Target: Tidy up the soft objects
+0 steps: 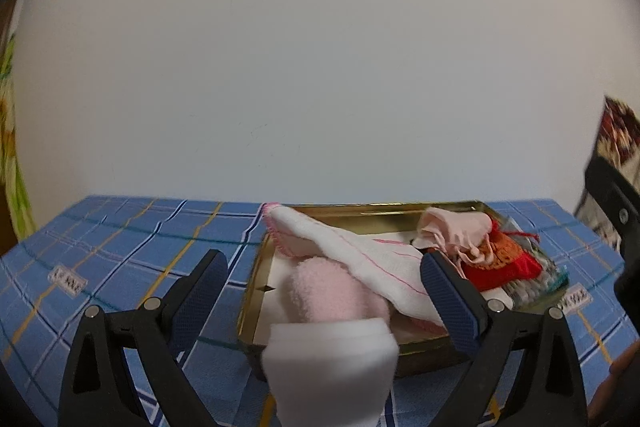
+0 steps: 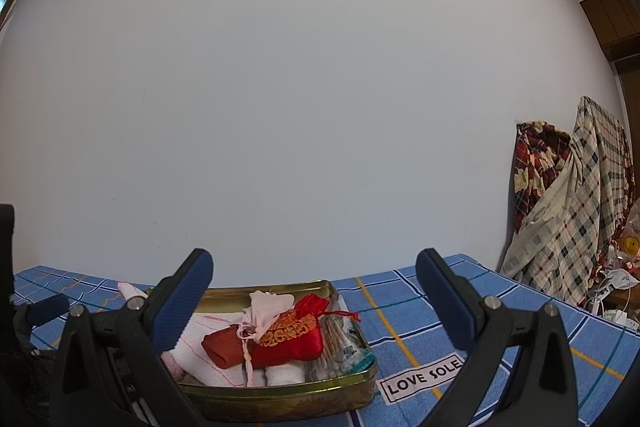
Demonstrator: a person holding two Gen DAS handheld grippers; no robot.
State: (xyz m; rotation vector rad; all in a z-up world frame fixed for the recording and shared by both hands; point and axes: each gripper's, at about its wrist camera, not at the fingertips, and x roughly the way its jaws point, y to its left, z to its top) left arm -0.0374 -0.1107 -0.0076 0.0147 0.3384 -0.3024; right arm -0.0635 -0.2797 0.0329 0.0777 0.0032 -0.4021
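My left gripper has two black plastic arms shaped like long triangles, each with a hollow cut in it. Each arm ends in a dark blue finger with a bumpy pad — small round silver screws sit at the joints. My right gripper looks the same — black arms, blue bumpy fingers, shiny round screws.
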